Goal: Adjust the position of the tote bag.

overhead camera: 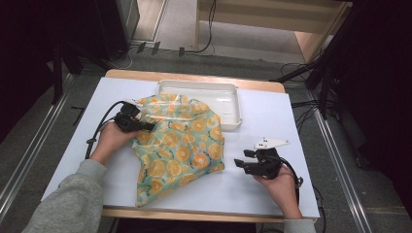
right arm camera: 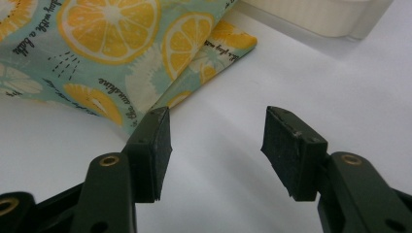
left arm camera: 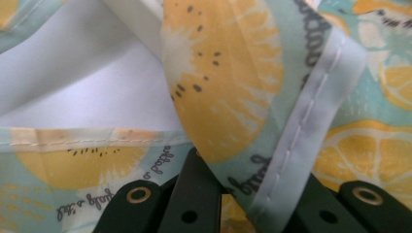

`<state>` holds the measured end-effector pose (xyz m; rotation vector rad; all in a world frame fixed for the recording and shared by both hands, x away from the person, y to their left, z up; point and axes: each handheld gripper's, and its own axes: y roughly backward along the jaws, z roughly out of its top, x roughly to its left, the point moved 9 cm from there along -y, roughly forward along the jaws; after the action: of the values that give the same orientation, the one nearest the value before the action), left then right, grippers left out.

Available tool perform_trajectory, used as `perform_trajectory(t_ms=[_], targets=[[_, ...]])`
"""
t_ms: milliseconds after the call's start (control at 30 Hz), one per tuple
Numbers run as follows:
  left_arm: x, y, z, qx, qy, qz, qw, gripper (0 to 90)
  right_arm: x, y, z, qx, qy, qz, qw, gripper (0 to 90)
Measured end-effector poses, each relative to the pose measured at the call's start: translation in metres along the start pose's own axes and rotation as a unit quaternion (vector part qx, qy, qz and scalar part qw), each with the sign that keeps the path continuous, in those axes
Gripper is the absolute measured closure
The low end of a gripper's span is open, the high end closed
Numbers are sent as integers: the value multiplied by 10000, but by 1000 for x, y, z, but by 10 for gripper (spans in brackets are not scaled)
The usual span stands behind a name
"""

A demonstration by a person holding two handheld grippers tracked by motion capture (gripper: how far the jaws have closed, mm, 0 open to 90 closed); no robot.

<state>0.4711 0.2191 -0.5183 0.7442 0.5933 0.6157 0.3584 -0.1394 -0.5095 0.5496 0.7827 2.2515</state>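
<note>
**Left hand-held gripper clamps hem of citrus-print cloth**

High view: a citrus-print cloth (overhead camera: 180, 148) lies crumpled at the centre of the white counter (overhead camera: 272, 126), its upper edge overlapping a white tray (overhead camera: 228, 94) at upper centre. The left hand-held gripper (overhead camera: 145, 126), left of centre, bites the cloth's left edge. The right hand-held gripper (overhead camera: 244, 159), at lower right, sits just beside the cloth's right corner, apart from it.

Left gripper view: the jaws, at the bottom of the frame, are closed on a stitched hem (left arm camera: 296, 131) of the cloth, which runs up to the upper right.

Right gripper view: the jaws stand wide with nothing between them, above bare counter; the cloth's corner (right arm camera: 233, 41) lies at upper centre.
</note>
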Motion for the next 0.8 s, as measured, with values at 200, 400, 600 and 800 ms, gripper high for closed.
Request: perform_trajectory(t_ms=[200,400,600,800], targets=[[-13,23,11,-326,-102,-30,9994,900,0,0,0,7,-3,5,10000,448],[-33,41,17,-457,-242,-154,9985,900,0,0,1,-15,-15,19,10000,448],[-54,50,21,-475,-338,-256,9980,900,0,1,1,-44,-23,29,10000,448],[-74,58,25,-508,-400,-374,9972,900,0,1,2,-57,-17,35,10000,448]])
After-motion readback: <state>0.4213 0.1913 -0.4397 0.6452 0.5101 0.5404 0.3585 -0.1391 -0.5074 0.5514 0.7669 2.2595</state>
